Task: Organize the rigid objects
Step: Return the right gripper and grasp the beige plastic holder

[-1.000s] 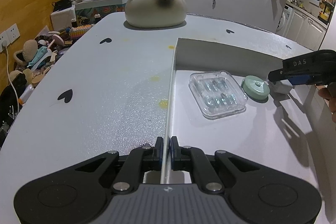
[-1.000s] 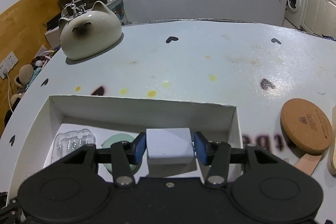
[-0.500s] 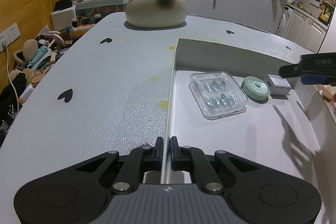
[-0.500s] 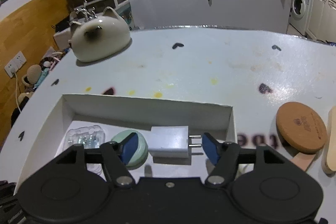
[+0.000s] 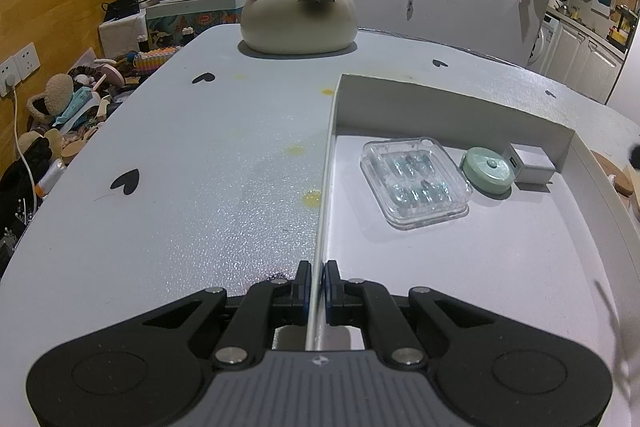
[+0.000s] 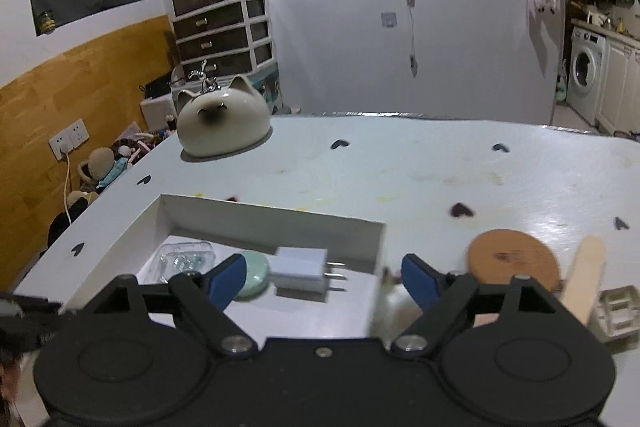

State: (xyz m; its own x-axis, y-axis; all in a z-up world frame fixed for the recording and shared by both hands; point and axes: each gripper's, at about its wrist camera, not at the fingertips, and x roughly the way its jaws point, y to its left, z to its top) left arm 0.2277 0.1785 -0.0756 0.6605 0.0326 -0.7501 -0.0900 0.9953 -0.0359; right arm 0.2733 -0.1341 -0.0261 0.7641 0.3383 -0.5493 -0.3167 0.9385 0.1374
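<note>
A white box [image 5: 440, 103] [image 6: 276, 217] lies open on the table. Inside it sit a clear plastic case [image 5: 414, 182] [image 6: 182, 259], a round mint-green tin [image 5: 487, 170] [image 6: 253, 274] and a white plug adapter [image 5: 532, 165] [image 6: 302, 269], side by side along the far wall. My left gripper [image 5: 316, 287] is shut on the box's near left wall. My right gripper [image 6: 320, 281] hangs above the box's right end, its jaws opening, with nothing pressed between them; the adapter lies below and beyond them.
A cat-shaped ceramic pot [image 5: 298, 15] [image 6: 222, 117] stands at the table's far side. Right of the box lie a round cork coaster [image 6: 514, 259], a wooden stick [image 6: 582, 279] and a small pale tray [image 6: 618, 311]. Clutter fills the floor at left.
My right gripper let go of the white adapter, which now lies in the box beside the green tin, then opened wider and drew back up and to the right. The left gripper stayed put.
</note>
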